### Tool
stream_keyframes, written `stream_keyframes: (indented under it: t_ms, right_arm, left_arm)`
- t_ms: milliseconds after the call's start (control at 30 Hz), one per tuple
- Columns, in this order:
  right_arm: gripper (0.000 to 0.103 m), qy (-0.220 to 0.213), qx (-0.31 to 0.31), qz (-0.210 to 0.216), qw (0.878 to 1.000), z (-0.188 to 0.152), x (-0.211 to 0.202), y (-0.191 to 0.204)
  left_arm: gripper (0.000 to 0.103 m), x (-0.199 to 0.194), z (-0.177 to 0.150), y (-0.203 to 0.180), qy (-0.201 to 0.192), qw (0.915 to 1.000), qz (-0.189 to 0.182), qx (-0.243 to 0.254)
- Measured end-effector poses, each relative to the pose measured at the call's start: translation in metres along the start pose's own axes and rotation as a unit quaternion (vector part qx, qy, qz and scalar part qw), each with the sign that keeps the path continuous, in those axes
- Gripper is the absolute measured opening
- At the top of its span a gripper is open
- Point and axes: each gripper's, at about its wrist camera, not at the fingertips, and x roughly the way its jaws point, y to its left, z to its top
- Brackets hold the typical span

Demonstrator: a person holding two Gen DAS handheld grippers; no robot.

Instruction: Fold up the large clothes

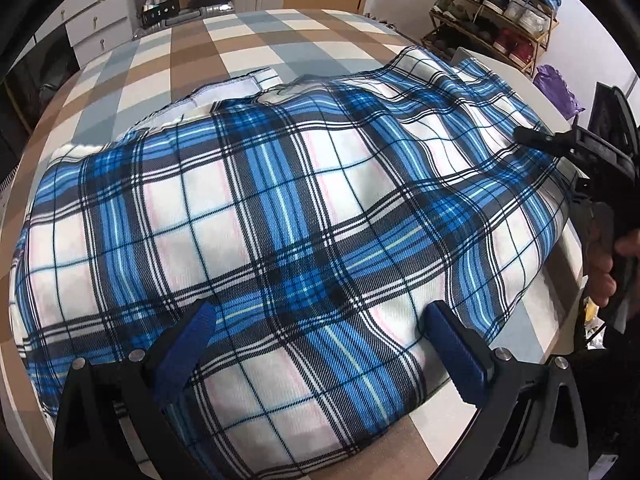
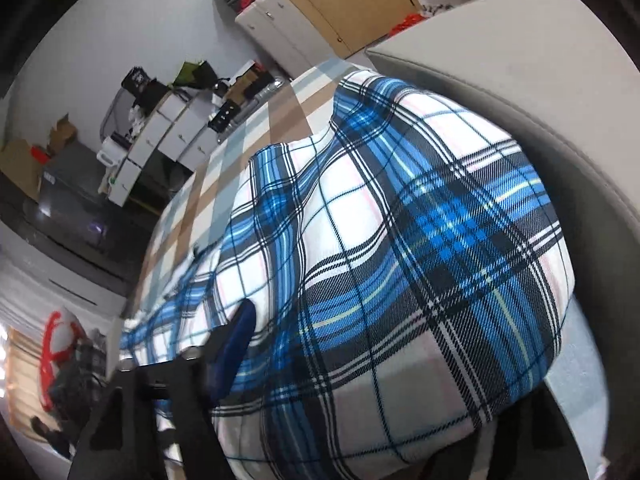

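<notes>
The blue plaid garment [image 1: 288, 208] lies spread over the checked desk [image 1: 248, 40]. The left gripper [image 1: 320, 344] hovers with fingers [image 1: 192, 340] wide apart, cloth beneath, nothing gripped. The right gripper [image 1: 532, 136] sits at the garment's far edge; whether its fingers [image 2: 236, 340] pinch cloth, I cannot tell.

Left tool [image 1: 316, 344]: black plastic frame, ribbed blue fingers [image 1: 454, 350], silver round screws (two each side). Right tool [image 1: 532, 136]: matching black body with tapering tip.
</notes>
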Motion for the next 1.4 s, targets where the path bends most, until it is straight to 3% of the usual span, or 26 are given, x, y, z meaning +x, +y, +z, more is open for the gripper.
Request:
stream_keyframes:
  t_ms: [67,167,333,433,533,633,767,833,900,1000,1067,1133,1233,1333,1400]
  right_arm:
    - [0.017,-0.01,0.001,-0.003,1.0,-0.002,-0.007,-0.002]
    - [0.01,-0.048,-0.038,-0.003,0.998,-0.004,-0.028,0.01]
    - [0.008,-0.12,-0.105,-0.023,0.987,-0.014,-0.067,0.039]
    - [0.007,-0.154,-0.13,-0.028,0.979,-0.018,-0.09,0.053]
    - [0.007,-0.189,-0.177,-0.06,0.964,-0.023,-0.104,0.066]
    - [0.007,-0.199,-0.178,-0.064,0.962,-0.021,-0.112,0.069]
    - [0.007,-0.201,-0.198,-0.094,0.955,-0.012,-0.129,0.077]
    - [0.007,-0.201,-0.225,-0.115,0.946,-0.009,-0.132,0.091]
    - [0.007,-0.202,-0.272,-0.145,0.93,-0.011,-0.134,0.117]
    - [0.007,-0.188,-0.368,-0.188,0.891,-0.029,-0.115,0.172]
    - [0.008,-0.163,-0.436,-0.194,0.864,-0.055,-0.088,0.21]
    - [0.009,-0.134,-0.482,-0.183,0.846,-0.079,-0.063,0.232]
    - [0.017,-0.047,-0.55,-0.143,0.822,-0.137,-0.003,0.254]
    - [0.033,0.043,-0.575,-0.12,0.808,-0.18,0.05,0.257]
    - [0.07,0.07,-0.585,-0.115,0.8,-0.205,0.072,0.254]
  left_arm:
    - [0.101,-0.003,-0.003,-0.005,-0.001,1.0,-0.001,-0.002]
    - [0.101,-0.003,-0.002,-0.013,-0.001,0.9999,-0.014,0.0]
    - [0.101,0.0,0.001,-0.019,-0.012,0.9998,-0.018,-0.005]
    - [0.101,0.002,0.008,-0.023,-0.01,0.9985,-0.049,-0.022]
    - [0.101,0.007,0.017,-0.036,-0.007,0.9972,-0.071,-0.023]
    - [0.101,0.014,0.025,-0.051,-0.012,0.9971,-0.073,-0.018]
    - [0.101,0.024,0.035,-0.078,-0.019,0.9933,-0.114,0.008]
    - [0.101,0.027,0.042,-0.083,-0.002,0.9891,-0.145,0.023]
    - [0.1,0.019,0.048,-0.074,0.017,0.9829,-0.183,0.013]
    - [0.1,-0.026,0.047,-0.036,-0.023,0.9795,-0.2,-0.008]
    - [0.1,-0.062,0.036,-0.004,-0.058,0.9768,-0.206,-0.01]
    - [0.1,-0.094,0.02,0.038,-0.09,0.9726,-0.211,-0.038]
    - [0.1,-0.118,0.003,0.086,-0.115,0.9696,-0.2,-0.081]
    - [0.1,-0.121,-0.011,0.107,-0.118,0.9721,-0.179,-0.095]
    - [0.1,-0.114,-0.015,0.115,-0.104,0.9725,-0.176,-0.111]
